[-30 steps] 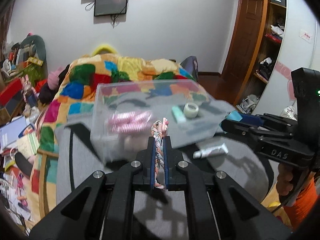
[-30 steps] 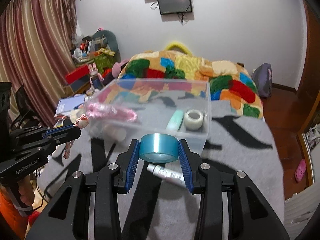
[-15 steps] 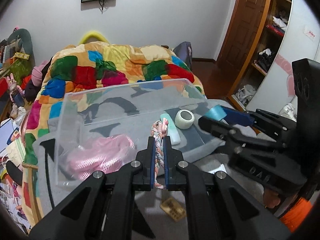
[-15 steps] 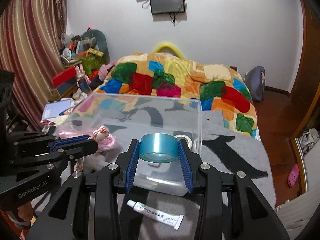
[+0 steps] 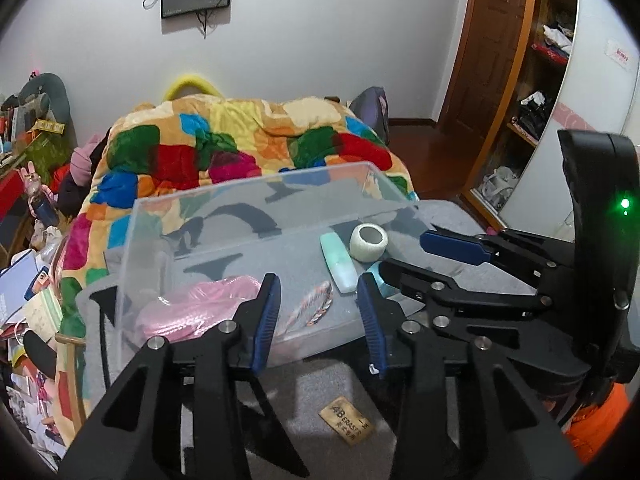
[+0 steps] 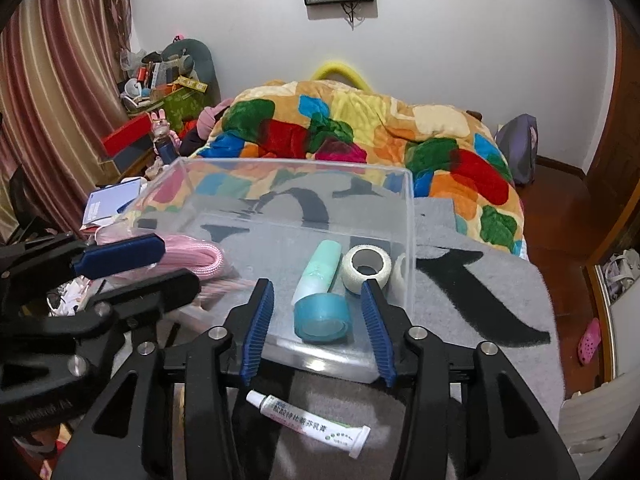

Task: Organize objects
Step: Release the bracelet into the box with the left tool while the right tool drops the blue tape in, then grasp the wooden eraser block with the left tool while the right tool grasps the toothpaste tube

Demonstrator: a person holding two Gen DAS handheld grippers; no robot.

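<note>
A clear plastic box point(image 5: 136, 248) point(image 6: 410, 216) sits on a grey blanket. Inside lie a braided bracelet point(image 5: 314, 306), pink cord point(image 5: 196, 312) point(image 6: 200, 254), a mint tube point(image 5: 338, 266) point(image 6: 320, 268), a white tape roll point(image 5: 368, 242) point(image 6: 366, 266) and a blue tape roll point(image 6: 322, 318). My left gripper point(image 5: 318, 316) is open and empty over the bracelet. My right gripper point(image 6: 318, 326) is open and empty over the blue tape roll. Each gripper shows in the other's view: the right one point(image 5: 412, 256), the left one point(image 6: 160, 264).
A white ointment tube point(image 6: 308, 420) and a brown eraser point(image 5: 346, 426) lie on the grey blanket in front of the box. A colourful quilt point(image 6: 360, 132) covers the bed behind. Clutter stands at the left, a shelf and wooden door point(image 5: 492, 52) at the right.
Both grippers moved over the box and opened. The left let go of the bracelet and the right let go of the blue tape roll; both now lie in the box.
</note>
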